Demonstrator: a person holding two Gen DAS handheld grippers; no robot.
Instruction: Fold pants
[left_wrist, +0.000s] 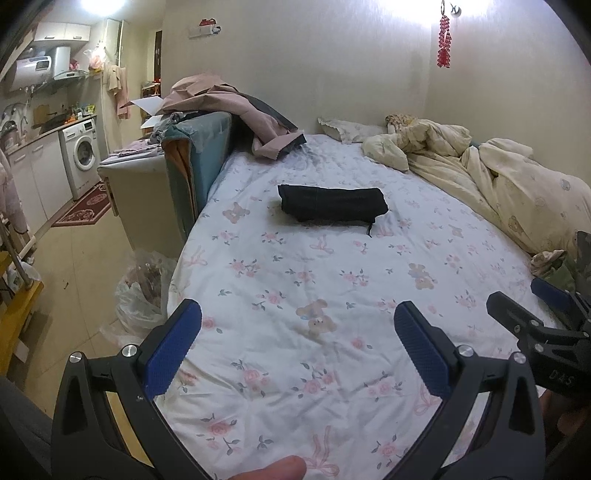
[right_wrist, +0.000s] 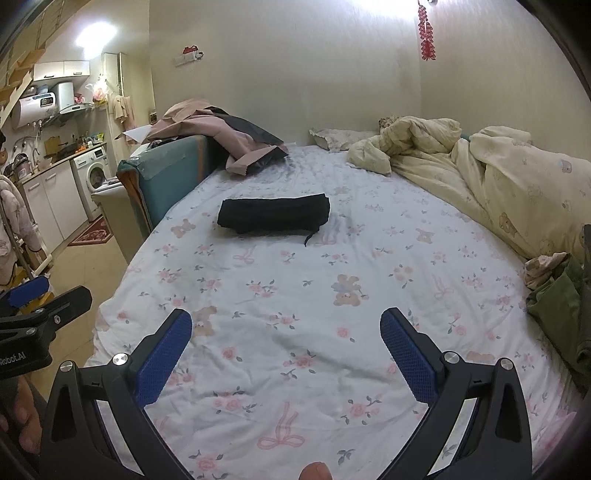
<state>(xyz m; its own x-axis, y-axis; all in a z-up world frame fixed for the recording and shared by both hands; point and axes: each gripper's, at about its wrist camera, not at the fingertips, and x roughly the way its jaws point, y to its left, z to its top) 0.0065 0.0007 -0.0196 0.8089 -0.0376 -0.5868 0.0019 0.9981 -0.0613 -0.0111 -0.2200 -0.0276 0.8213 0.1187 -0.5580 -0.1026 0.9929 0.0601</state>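
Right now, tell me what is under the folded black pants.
The pants lie on the flowered bedsheet, and a dark cord pokes out at one corner. Whatever lies directly beneath the bundle is covered.

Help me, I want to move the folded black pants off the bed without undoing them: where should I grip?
Probably the black pants at a short end, coming from the right with the right gripper: the bundle lies long crosswise, so jaws pinching all layers there should keep it folded.
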